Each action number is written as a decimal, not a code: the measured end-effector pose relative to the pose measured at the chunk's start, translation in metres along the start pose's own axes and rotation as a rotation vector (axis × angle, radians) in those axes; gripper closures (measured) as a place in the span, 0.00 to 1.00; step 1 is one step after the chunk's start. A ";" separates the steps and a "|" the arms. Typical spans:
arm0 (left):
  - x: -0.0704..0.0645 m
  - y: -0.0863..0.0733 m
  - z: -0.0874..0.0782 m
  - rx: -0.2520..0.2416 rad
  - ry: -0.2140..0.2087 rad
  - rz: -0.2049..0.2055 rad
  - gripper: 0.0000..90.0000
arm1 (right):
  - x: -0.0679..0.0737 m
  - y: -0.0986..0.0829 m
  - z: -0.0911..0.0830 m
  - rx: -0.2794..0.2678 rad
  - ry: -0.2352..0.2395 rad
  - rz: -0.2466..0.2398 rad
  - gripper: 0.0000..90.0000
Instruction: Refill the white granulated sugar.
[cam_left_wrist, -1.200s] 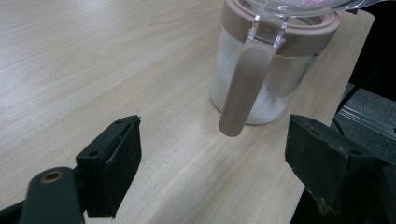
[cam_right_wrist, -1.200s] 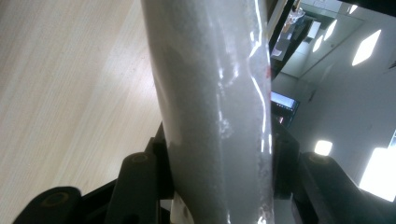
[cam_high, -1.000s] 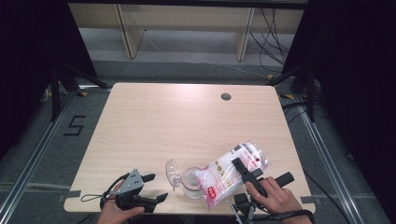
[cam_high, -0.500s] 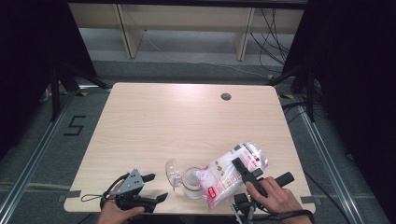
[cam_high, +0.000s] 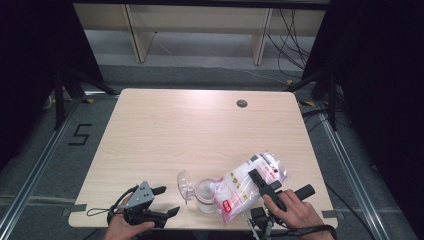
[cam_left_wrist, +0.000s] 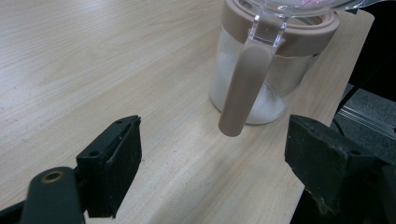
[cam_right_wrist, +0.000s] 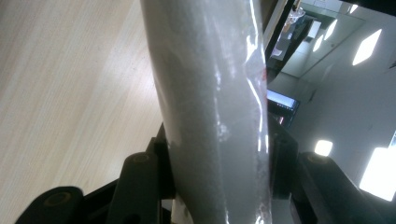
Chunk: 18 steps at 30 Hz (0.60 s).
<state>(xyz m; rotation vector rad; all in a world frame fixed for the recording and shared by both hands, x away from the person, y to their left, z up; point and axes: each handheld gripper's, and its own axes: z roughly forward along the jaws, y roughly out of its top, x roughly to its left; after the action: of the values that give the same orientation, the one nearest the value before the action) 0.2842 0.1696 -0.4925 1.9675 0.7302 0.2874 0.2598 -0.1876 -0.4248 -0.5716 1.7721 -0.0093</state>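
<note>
Light wood bench (cam_high: 200, 135), rounded corners, dark round grommet hole (cam_high: 242, 103) near far edge. Grey floor (cam_high: 45, 165) with metal rails (cam_high: 30, 187) either side, black tape mark (cam_high: 80, 135) at left; black curtains (cam_high: 30, 45) flanking. Pale shelving unit (cam_high: 200, 30) beyond, loose black cables (cam_high: 295, 30) at right.

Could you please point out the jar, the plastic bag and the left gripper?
jar (cam_left_wrist: 261, 100), left gripper view, its glass wall.
plastic bag (cam_high: 240, 187), high view, its white middle.
left gripper (cam_high: 167, 201), high view, between its fingers.
</note>
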 end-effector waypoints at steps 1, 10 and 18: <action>0.000 0.000 0.000 -0.002 -0.004 0.001 0.21 | 0.000 0.000 0.000 0.000 0.000 0.001 0.66; 0.000 0.000 0.000 -0.002 -0.004 0.000 0.21 | 0.000 0.000 0.000 -0.001 0.000 -0.003 0.66; 0.000 0.000 0.000 -0.002 -0.004 0.003 0.21 | 0.001 0.000 0.001 -0.004 -0.001 -0.003 0.66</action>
<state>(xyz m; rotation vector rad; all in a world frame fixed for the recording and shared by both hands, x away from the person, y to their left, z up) 0.2843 0.1697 -0.4925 1.9673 0.7246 0.2858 0.2601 -0.1873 -0.4255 -0.5776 1.7702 -0.0075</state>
